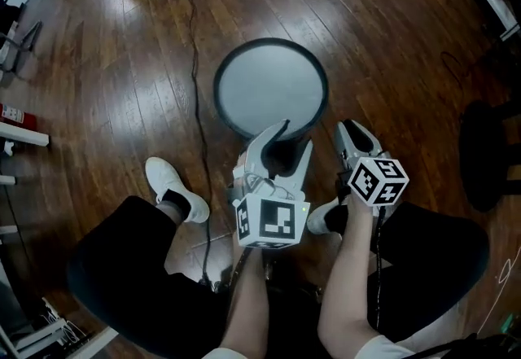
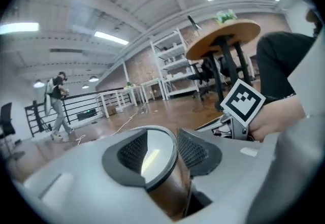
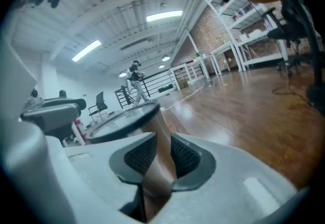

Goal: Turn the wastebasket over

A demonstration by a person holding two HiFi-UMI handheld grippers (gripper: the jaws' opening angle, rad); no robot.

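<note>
Left fingers (image 2: 133, 153) wide apart, wastebasket (image 1: 271, 89) edge between them, unclamped. Right fingers (image 3: 189, 159) partly apart, wastebasket side in gap, unpinched.

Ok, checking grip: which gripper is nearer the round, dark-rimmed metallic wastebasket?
Left. The left gripper straddles the near edge of the wastebasket, jaws apart; the right gripper sits just off its right side.

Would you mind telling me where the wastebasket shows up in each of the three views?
Head view: wastebasket at centre, round grey face up.
Left gripper view: wastebasket low centre, its rim between the jaws.
Right gripper view: wastebasket left of centre, its wall between the jaws.
Shared landmark: the wooden floor around it.
</note>
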